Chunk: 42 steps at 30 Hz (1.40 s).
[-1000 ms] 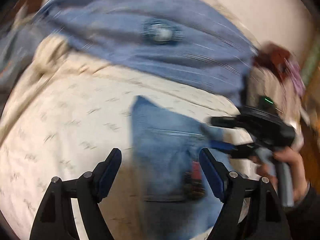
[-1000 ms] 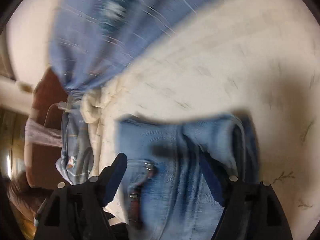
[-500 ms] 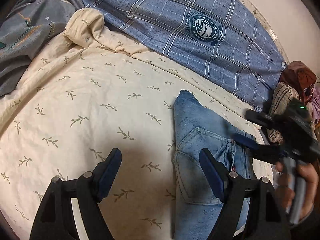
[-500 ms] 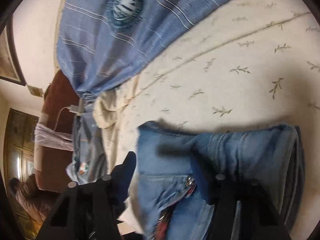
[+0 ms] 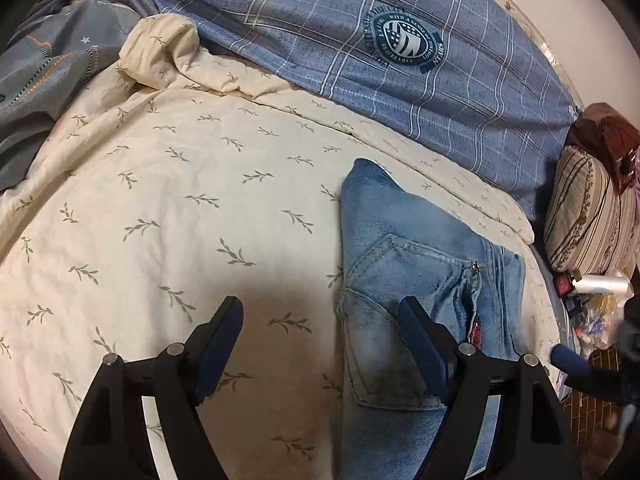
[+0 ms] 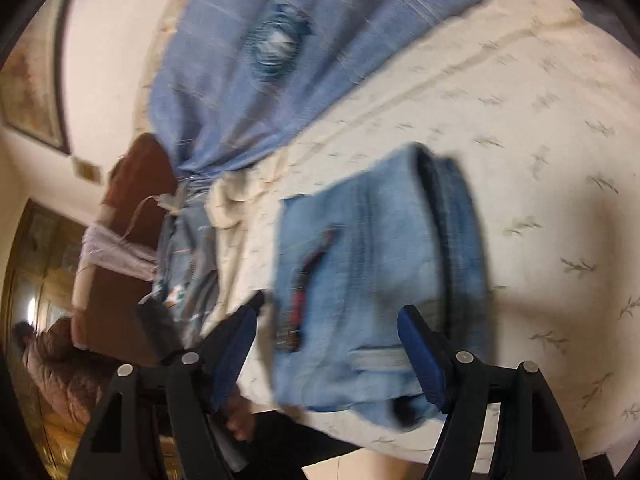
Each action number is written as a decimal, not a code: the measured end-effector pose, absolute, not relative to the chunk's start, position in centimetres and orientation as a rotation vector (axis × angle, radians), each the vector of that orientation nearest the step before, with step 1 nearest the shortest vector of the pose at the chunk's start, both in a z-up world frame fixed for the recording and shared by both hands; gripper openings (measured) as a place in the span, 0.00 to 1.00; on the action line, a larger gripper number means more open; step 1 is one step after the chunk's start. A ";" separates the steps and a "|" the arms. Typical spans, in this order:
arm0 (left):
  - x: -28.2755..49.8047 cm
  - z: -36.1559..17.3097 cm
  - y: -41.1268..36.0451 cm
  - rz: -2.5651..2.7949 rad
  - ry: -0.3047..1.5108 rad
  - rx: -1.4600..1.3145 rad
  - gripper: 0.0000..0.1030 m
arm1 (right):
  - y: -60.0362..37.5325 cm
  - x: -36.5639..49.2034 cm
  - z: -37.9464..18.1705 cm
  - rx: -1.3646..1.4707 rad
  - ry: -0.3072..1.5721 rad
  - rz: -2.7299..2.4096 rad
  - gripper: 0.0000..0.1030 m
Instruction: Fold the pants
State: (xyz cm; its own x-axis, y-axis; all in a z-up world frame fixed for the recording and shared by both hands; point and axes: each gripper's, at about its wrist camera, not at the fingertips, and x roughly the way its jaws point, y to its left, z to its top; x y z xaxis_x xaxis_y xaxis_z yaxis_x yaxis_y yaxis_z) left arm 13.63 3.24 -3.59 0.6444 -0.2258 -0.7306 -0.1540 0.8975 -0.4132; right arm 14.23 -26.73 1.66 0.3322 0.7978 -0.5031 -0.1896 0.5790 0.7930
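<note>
Two grippers, both with jaws apart, nothing clamped. Left gripper [image 5: 320, 344] hovers over the bed [image 5: 168, 216]; its right finger overlaps the near edge of the jeans [image 5: 404, 272], its left finger sits over bare quilt. Right gripper [image 6: 326, 354] has just been opening its jaws; in its own blurred view the jeans [image 6: 372, 280] show between the fingers, but the pads do not look pressed on the cloth, so I judge it released.

Jeans lie folded into a compact stack near the bed edge, pocket side up, zipper and red tag showing. From the left gripper they lie at 1 o'clock, long axis running roughly 6 to 12, away from the camera. Right gripper sits at 3 o'clock in the left view, off the bed edge, only partly seen.

Judgement: folding looks nearly done; any next move is a last tuck or pat. Left gripper looks nearer the stack.

Farther off at 12 o'clock: the blue plaid pillow [image 5: 400, 60] with a round badge. At 2 o'clock: a striped cushion [image 5: 588, 212].
</note>
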 end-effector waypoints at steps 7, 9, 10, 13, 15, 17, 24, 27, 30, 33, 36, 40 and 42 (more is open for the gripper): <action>13.0 -3.7 3.3 -0.071 0.856 -0.471 0.78 | -22.9 14.3 -2.9 0.605 1.181 0.725 0.83; 12.8 -3.6 3.6 -0.095 0.843 -0.474 0.78 | -24.2 14.2 -0.4 0.665 1.097 0.773 0.83; 12.7 -3.5 3.8 -0.115 0.837 -0.485 0.78 | -25.0 14.0 0.6 0.665 1.053 0.773 0.83; 12.6 -3.7 3.8 -0.188 0.842 -0.547 0.81 | -28.5 14.4 1.7 0.639 0.978 0.658 0.83; 12.9 -4.1 3.4 -0.262 0.862 -0.595 0.81 | -30.3 15.1 -0.2 0.673 1.028 0.577 0.84; 13.2 -4.8 2.8 -0.338 0.894 -0.645 0.81 | -31.1 15.8 -2.7 0.706 1.086 0.556 0.84; 13.9 -6.1 2.0 -0.434 0.935 -0.774 0.87 | -31.7 17.1 -6.9 0.831 1.148 0.620 0.84; 14.1 -6.4 2.1 -0.432 0.942 -0.821 0.87 | -30.9 17.0 -7.5 0.860 1.155 0.676 0.85; 14.1 -6.8 1.3 -0.407 0.999 -0.785 0.86 | -30.7 16.6 -7.7 0.860 1.129 0.687 0.85; 13.9 -6.7 0.1 -0.389 1.006 -0.703 0.87 | -30.9 16.7 -8.1 0.871 1.138 0.695 0.82; 13.9 -6.6 -0.4 -0.364 1.013 -0.688 0.86 | -31.1 16.5 -8.3 0.823 1.157 0.664 0.63; 13.6 -5.2 -2.4 -0.292 1.030 -0.555 0.57 | -31.4 16.4 -8.6 0.787 1.173 0.644 0.35; 13.4 -4.1 -3.6 -0.254 1.019 -0.471 0.49 | -30.8 16.0 -7.8 0.705 1.148 0.623 0.31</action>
